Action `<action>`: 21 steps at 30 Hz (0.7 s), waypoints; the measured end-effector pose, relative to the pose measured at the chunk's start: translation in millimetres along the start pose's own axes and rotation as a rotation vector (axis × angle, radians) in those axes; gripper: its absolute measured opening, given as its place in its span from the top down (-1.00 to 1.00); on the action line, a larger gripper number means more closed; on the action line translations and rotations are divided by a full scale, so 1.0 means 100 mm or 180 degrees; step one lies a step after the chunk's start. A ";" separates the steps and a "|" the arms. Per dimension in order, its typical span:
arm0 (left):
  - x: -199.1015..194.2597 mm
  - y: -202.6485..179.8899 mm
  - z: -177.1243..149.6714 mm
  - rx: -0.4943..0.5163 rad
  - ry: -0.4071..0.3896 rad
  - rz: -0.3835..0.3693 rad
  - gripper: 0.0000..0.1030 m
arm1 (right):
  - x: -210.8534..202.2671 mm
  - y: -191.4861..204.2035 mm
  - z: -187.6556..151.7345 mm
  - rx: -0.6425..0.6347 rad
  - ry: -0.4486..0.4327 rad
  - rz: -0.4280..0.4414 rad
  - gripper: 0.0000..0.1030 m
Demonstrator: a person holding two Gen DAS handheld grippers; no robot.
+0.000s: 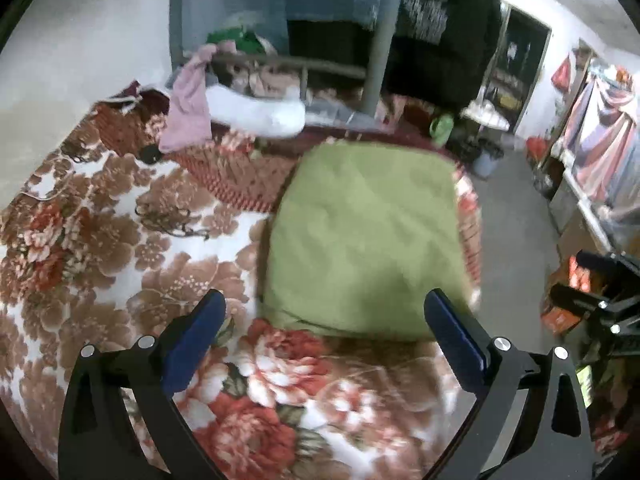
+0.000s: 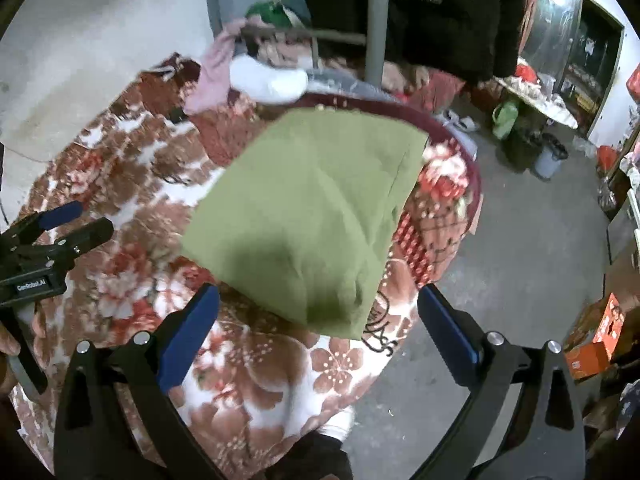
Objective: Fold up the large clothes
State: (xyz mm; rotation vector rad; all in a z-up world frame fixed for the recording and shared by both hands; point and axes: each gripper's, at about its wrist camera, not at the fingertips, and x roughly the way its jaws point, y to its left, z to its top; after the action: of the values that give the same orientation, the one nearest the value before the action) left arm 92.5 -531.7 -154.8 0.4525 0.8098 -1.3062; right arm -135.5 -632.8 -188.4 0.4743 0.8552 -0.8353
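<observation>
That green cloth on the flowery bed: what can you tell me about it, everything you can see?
The green cloth is a plain olive-green garment, soft and matte like knit cotton, already folded into a thick, roughly rectangular bundle with gentle wrinkles and one visible seam. It lies flat on the floral blanket near the bed's edge by the floor. Neither the left gripper nor the right gripper touches it; both are open, with nothing between their fingers.
</observation>
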 end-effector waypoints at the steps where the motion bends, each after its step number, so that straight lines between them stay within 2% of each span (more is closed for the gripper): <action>1: -0.10 -0.06 0.02 0.0011 -0.0011 0.0010 -0.90 | -0.13 -0.02 0.01 0.0029 -0.0021 0.0018 -0.90; 5: -0.40 -0.28 0.07 0.0111 -0.0073 -0.0010 -0.90 | -0.48 -0.05 -0.01 0.0034 -0.0063 0.0192 -0.90; 7: -0.60 -0.44 0.08 0.0300 -0.0220 0.0069 -0.90 | -0.59 -0.07 -0.01 -0.0088 -0.0050 0.0194 -0.90; 10: -0.81 -0.60 0.11 0.0441 -0.0213 0.0139 -0.90 | -0.78 -0.12 0.03 -0.0120 -0.0144 0.0233 -0.90; 13: -1.01 -0.70 0.12 0.0401 -0.0175 0.0201 -0.90 | -1.00 -0.15 0.07 -0.0108 -0.0205 0.0306 -0.90; 16: -1.11 -0.77 0.06 0.0514 -0.0115 0.0443 -0.90 | -1.13 -0.14 0.08 -0.0153 -0.0195 0.0336 -0.90; 21: -1.26 -0.74 0.00 0.0332 -0.0127 0.0369 -0.90 | -1.23 -0.15 -0.02 -0.0236 -0.0176 0.0331 -0.90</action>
State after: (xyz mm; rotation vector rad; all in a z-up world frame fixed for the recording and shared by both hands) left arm 14.7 -465.1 -50.2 0.5468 0.6745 -1.2497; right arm -195.3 -585.1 -90.5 0.4252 0.8009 -0.7157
